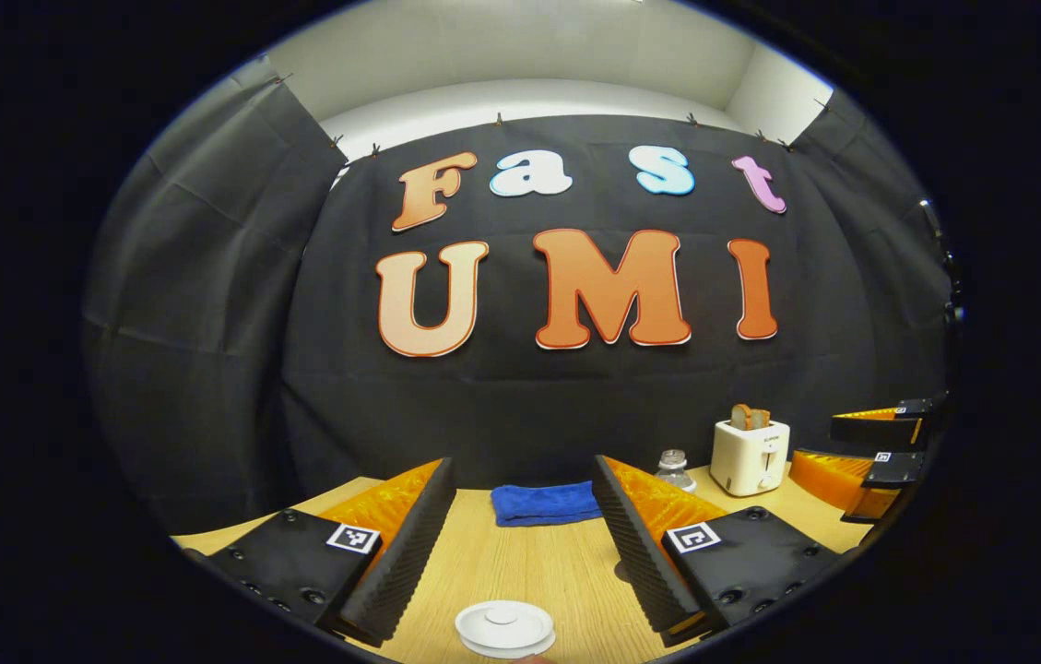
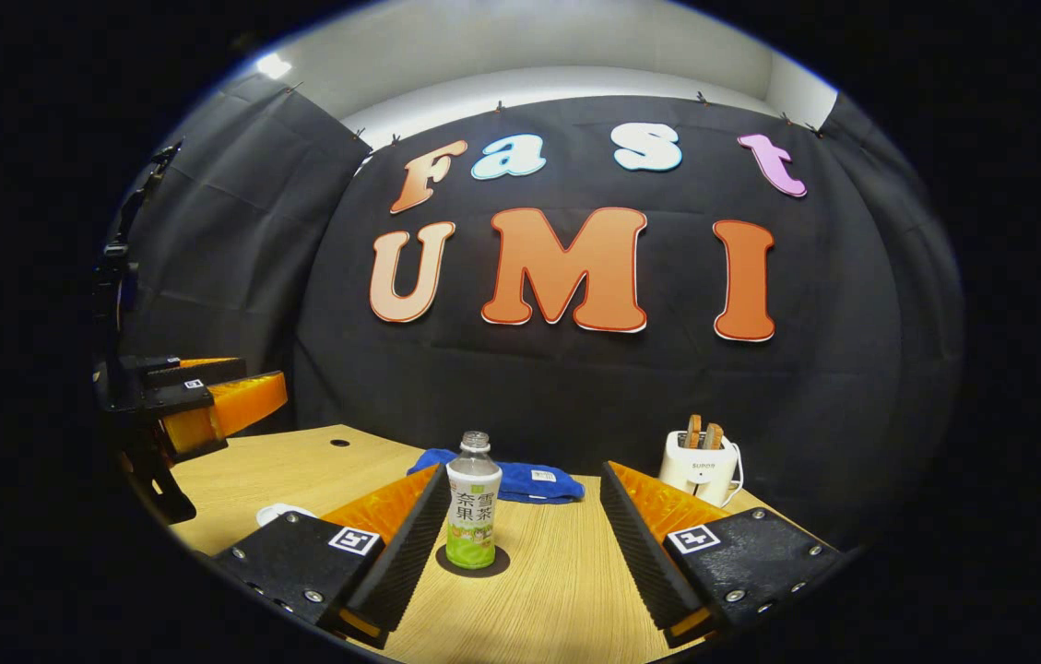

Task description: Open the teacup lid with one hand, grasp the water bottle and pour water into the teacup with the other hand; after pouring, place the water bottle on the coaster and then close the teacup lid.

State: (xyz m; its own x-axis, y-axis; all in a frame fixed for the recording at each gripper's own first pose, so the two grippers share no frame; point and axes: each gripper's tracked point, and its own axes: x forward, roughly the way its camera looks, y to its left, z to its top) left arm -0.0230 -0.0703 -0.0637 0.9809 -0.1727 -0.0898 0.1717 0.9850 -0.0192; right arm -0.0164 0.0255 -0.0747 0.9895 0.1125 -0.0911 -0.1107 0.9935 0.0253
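The bottle (image 2: 473, 503) stands upright on the dark coaster (image 2: 474, 561), between the right gripper's (image 2: 522, 526) fingers, nearer the left one, touching neither. Those fingers are spread wide and hold nothing. The lid (image 1: 504, 628) sits on the teacup at the near edge of the left gripper view, between and below the left gripper's (image 1: 523, 544) wide-spread, empty fingers, apart from both. On the wooden worktop (image 2: 566, 581) behind lie a blue cloth (image 2: 520, 481) and, to the right, a white toaster (image 2: 698, 468) with toast in it.
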